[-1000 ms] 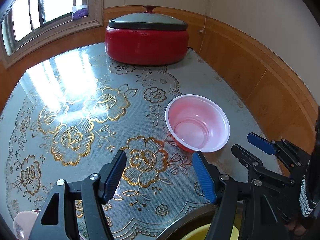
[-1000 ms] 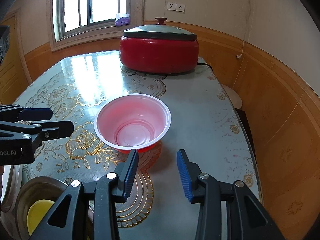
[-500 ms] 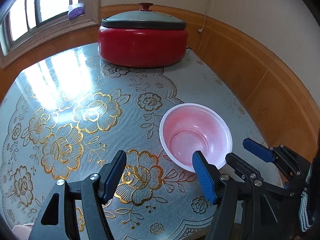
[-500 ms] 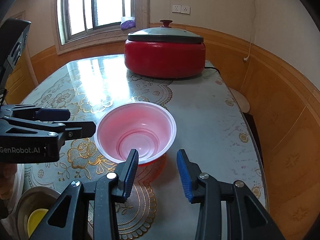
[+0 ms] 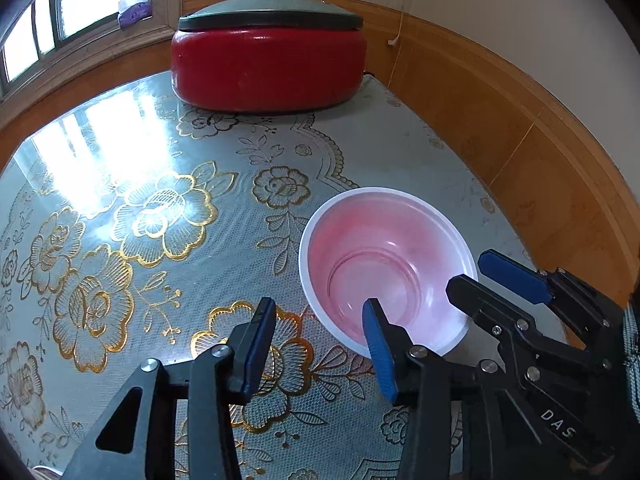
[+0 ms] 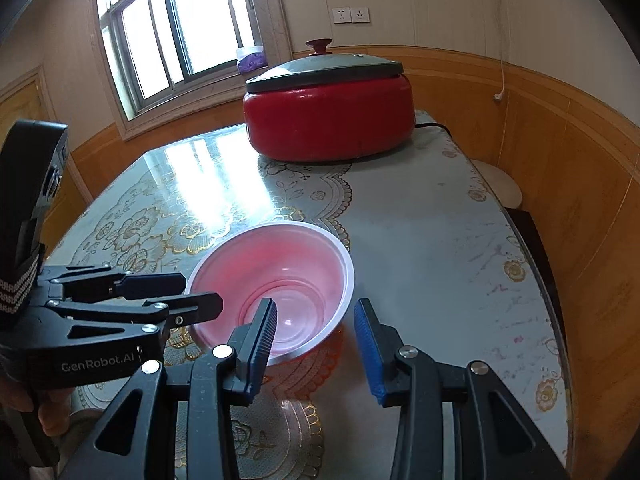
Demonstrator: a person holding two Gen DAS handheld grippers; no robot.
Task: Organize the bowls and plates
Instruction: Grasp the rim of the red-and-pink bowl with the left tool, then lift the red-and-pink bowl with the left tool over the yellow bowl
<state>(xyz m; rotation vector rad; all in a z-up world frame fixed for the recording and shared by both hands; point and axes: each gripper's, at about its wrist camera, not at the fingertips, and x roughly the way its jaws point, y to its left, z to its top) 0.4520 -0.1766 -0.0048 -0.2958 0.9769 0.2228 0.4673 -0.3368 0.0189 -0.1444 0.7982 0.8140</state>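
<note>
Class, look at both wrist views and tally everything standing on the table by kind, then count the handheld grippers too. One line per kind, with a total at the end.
Bowl: 1, the pink bowl
Pot: 1, the red pot under a grey lid
Grippers: 2, the left gripper and the right gripper
Total: 4

bare tabletop before red pot

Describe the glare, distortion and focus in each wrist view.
Left wrist view: window glare whitens the glossy floral tablecloth at left; fisheye bends the wood wall panelling; the translucent pink plastic bowl stays sharp. Right wrist view: the window is blown out, its reflection streaks the cloth before the red lidded pot.
</note>
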